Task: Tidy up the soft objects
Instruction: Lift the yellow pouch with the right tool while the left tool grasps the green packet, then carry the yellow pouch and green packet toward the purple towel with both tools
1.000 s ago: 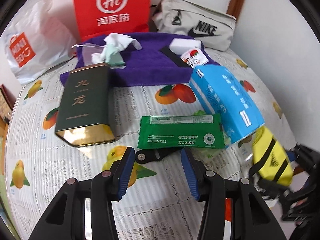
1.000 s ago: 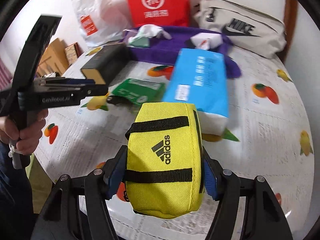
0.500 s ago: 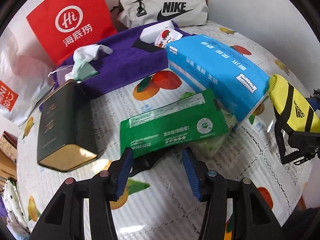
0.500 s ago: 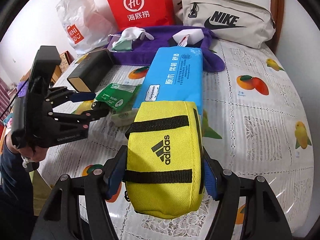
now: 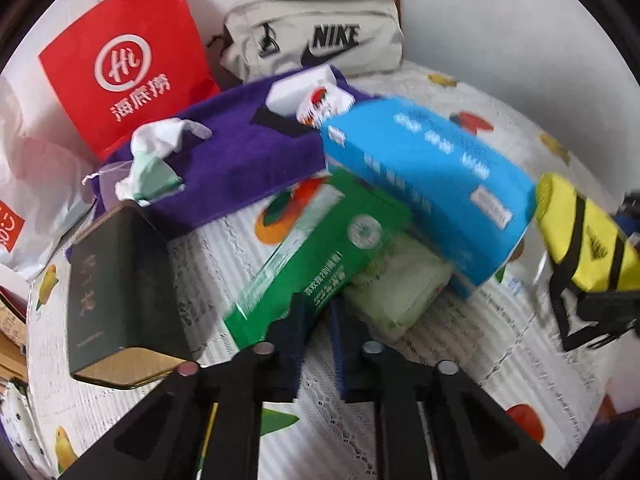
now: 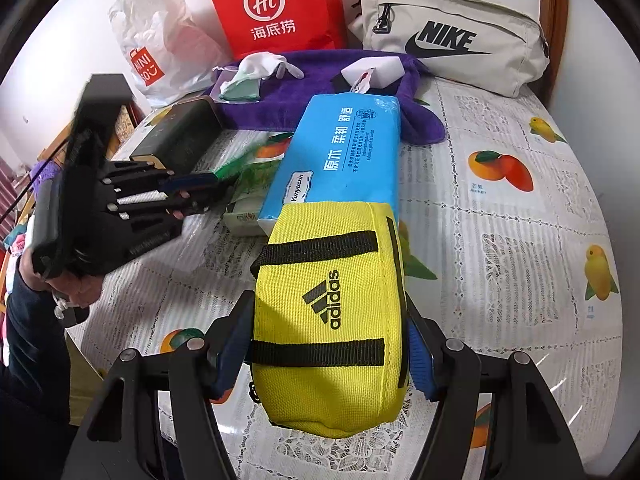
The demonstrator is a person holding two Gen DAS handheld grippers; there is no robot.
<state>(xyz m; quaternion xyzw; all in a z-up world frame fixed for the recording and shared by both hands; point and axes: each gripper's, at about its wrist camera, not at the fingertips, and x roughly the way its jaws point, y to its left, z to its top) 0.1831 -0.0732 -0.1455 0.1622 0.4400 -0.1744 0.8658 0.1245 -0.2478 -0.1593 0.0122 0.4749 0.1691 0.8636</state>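
Green wet-wipe pack [image 5: 316,256]: near edge pinched between the left gripper's [image 5: 318,328] blue pads, jaws just closed to a narrow gap; pack tilts up off the tablecloth [image 5: 460,380], far corner leaning on the blue tissue pack [image 5: 428,176]. A pale green pack [image 5: 400,292] lies beneath, uncovered by the lift. Likely pulled free for sorting.

Yellow Adidas pouch [image 6: 332,320]: clamped across its width by the right gripper [image 6: 332,356], fingers wide, held above the table, apparently parked while the left works.

Beyond: dark tea tin [image 5: 112,284], purple towel [image 5: 240,160], Nike bag [image 6: 452,40], red paper bag [image 6: 276,8] against the wall.
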